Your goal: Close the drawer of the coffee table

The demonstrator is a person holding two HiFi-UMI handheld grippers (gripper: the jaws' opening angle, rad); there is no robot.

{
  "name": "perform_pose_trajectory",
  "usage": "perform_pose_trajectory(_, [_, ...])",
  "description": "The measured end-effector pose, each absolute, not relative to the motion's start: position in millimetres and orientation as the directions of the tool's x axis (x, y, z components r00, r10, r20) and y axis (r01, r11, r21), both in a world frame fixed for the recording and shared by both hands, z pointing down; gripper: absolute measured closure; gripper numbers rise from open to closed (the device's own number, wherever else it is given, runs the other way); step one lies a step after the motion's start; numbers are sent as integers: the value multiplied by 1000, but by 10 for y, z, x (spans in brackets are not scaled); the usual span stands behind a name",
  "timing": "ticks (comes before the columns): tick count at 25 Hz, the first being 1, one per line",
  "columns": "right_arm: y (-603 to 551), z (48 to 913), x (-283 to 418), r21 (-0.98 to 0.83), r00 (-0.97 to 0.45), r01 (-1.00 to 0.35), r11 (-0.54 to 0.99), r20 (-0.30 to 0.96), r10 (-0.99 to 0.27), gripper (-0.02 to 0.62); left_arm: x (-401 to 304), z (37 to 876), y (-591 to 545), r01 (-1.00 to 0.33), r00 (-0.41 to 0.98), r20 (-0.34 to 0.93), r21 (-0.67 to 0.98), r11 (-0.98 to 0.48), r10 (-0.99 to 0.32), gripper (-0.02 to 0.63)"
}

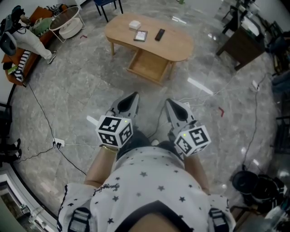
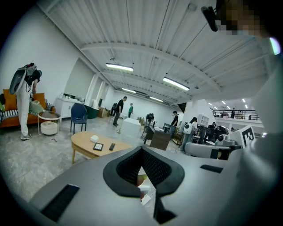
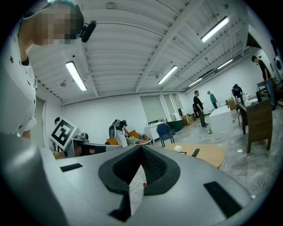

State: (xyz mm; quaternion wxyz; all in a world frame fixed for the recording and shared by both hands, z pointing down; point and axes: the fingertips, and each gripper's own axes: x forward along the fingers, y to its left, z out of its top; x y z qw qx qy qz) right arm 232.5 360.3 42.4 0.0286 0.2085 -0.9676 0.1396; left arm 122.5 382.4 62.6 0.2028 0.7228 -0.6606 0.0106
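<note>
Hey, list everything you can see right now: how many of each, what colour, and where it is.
coffee table: one, light wood, on the floor ahead
drawer: one, light wood, pulled out under the coffee table
box: one, white, on the tabletop
flat framed item: one, dark, beside the box
remote: one, black, on the tabletop
chair: one, blue, beyond the table
round side table: one, white, far left
sofa: one, orange, left edge
desk: one, dark brown, right
cables: several, black and white, across the floor
left gripper: one, grey, shut, empty, held low in front
right gripper: one, grey, shut, empty, beside it
</note>
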Motion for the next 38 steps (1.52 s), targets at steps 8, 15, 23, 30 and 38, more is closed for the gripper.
perform_pose_trajectory(8, [3311, 386, 2006, -264, -905, -425, 866, 116, -409, 589, 928, 626, 3529, -955, 154, 286, 289, -68, -946, 600])
perform_pose_trajectory(15, [3043, 368, 1662, -262, -897, -441, 858, 123, -424, 589, 631, 638, 3271, -953, 185, 290, 288, -99, -939, 600])
perform_pose_trajectory(23, [2831, 351, 1126, -264, -875, -483, 835, 130, -465, 589, 132, 665, 3059, -948, 242, 308, 277, -156, -920, 600])
perform_pose_trajectory(30, [2748, 394, 627, -258, -844, -535, 804, 146, -515, 589, -384, 751, 2937, -938, 294, 324, 280, -205, -899, 600])
perform_pose_trajectory(38, [2690, 415, 250, -233, -808, -589, 774, 162, -566, 589, -764, 829, 2872, -927, 343, 338, 270, -259, -876, 600])
